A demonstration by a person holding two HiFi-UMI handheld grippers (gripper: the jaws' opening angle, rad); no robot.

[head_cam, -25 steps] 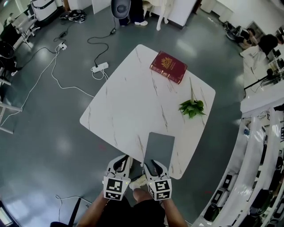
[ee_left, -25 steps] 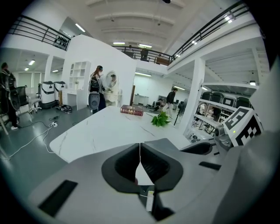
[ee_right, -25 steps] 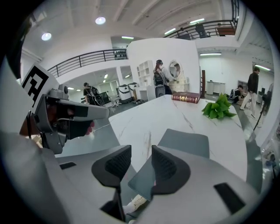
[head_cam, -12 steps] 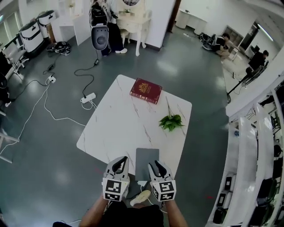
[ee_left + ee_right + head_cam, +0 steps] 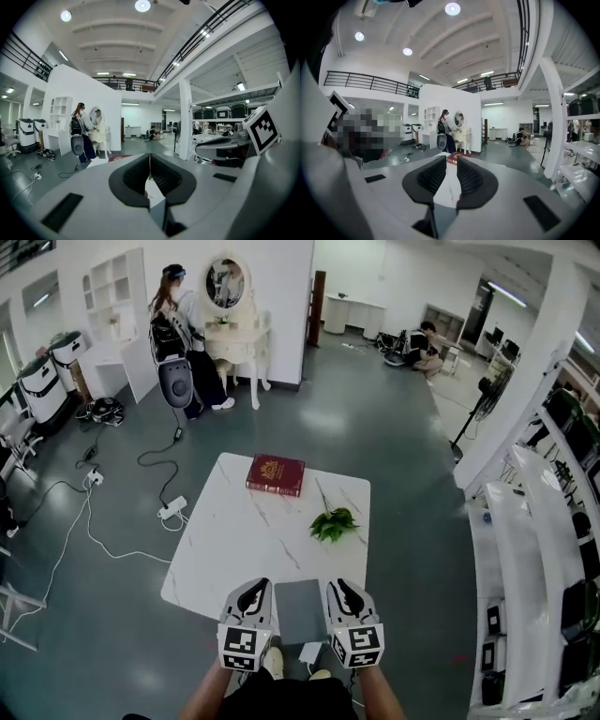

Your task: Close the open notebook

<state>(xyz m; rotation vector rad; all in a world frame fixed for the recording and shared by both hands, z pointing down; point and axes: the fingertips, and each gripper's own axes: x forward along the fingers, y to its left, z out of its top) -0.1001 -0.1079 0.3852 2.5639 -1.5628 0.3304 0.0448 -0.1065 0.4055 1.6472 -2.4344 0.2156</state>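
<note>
The grey notebook (image 5: 300,611) lies shut and flat at the near edge of the white marble table (image 5: 234,549). My two grippers hover on either side of it. The left gripper (image 5: 251,600) (image 5: 150,157) has its pads together and holds nothing. The right gripper (image 5: 344,599) (image 5: 451,161) shows a narrow gap between its pads; its jaws have just been closing, with nothing between them. Both point almost level, out over the table. A red hardback book (image 5: 276,474) (image 5: 457,157) lies at the table's far edge.
A green leafy sprig (image 5: 331,524) lies right of the table's middle. A power strip (image 5: 172,509) and cables trail on the floor to the left. A person (image 5: 178,320) stands by a white vanity (image 5: 234,338) behind. White shelving (image 5: 525,549) runs along the right.
Both grippers have risen from the table's near edge and now point more level. The head view has lifted, so more of the room shows. The notebook stays flat.
</note>
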